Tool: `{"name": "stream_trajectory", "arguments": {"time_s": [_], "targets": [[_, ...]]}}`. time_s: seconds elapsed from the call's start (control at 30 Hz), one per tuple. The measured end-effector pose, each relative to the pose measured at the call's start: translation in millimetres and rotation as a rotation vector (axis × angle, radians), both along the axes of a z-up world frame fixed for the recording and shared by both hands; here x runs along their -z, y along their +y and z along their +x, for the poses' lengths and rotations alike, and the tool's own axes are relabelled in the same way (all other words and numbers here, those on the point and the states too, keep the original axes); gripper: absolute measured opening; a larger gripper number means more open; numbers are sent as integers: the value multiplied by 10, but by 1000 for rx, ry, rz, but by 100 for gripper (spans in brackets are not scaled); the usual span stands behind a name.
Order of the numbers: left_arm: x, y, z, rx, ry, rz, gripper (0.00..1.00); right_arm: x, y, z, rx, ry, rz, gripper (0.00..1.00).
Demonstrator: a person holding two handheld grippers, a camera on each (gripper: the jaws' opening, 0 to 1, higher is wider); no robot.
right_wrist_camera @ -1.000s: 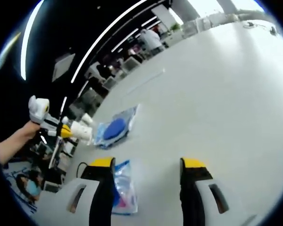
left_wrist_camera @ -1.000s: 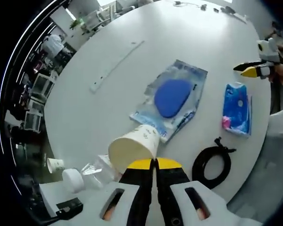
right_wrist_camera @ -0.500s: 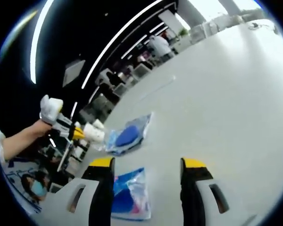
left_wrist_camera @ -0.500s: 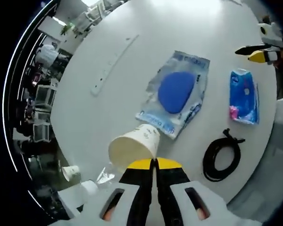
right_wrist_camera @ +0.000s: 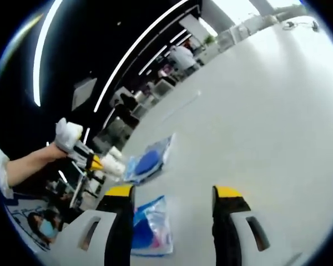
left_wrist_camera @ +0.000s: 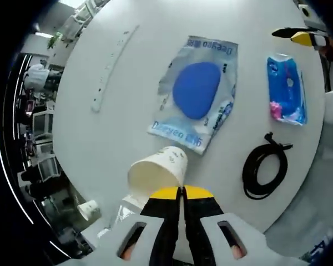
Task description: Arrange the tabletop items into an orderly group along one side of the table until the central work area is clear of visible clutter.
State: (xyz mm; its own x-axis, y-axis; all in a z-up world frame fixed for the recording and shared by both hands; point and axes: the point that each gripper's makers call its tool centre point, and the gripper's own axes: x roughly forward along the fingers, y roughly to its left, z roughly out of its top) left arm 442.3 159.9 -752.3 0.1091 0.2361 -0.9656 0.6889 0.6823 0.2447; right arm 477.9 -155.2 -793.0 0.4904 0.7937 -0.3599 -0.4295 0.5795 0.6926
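Pinched at its rim by the left hand-held gripper (left_wrist_camera: 182,192), paper cup (left_wrist_camera: 157,172) at lower centre, likely light and crushable; right hand-held gripper (right_wrist_camera: 173,194) spread, holding nothing.

Clear pouch (left_wrist_camera: 195,95) w/ blue pad carried blue print along both short edges, approx. "Deeyeo", shown upside down at far edge; rest of its print too small to read. Paper cup (left_wrist_camera: 158,170) had small dark marks near rim, illegible. Blue tissue pack (left_wrist_camera: 286,90) print couldn't be made out.
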Motion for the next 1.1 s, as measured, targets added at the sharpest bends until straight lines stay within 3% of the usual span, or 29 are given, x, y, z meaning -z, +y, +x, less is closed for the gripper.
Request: {"name": "stream_trajectory", "arguments": {"time_s": [0.43, 0.6, 1.1], "targets": [[121, 24, 10, -23, 25, -17, 0, -29, -8, 31, 8, -2, 9, 53], [137, 15, -32, -29, 47, -22, 0, 59, -25, -48, -19, -5, -34, 53], [176, -4, -48, -32, 61, -25, 0, 32, -59, -30, 3, -1, -17, 53]]}}
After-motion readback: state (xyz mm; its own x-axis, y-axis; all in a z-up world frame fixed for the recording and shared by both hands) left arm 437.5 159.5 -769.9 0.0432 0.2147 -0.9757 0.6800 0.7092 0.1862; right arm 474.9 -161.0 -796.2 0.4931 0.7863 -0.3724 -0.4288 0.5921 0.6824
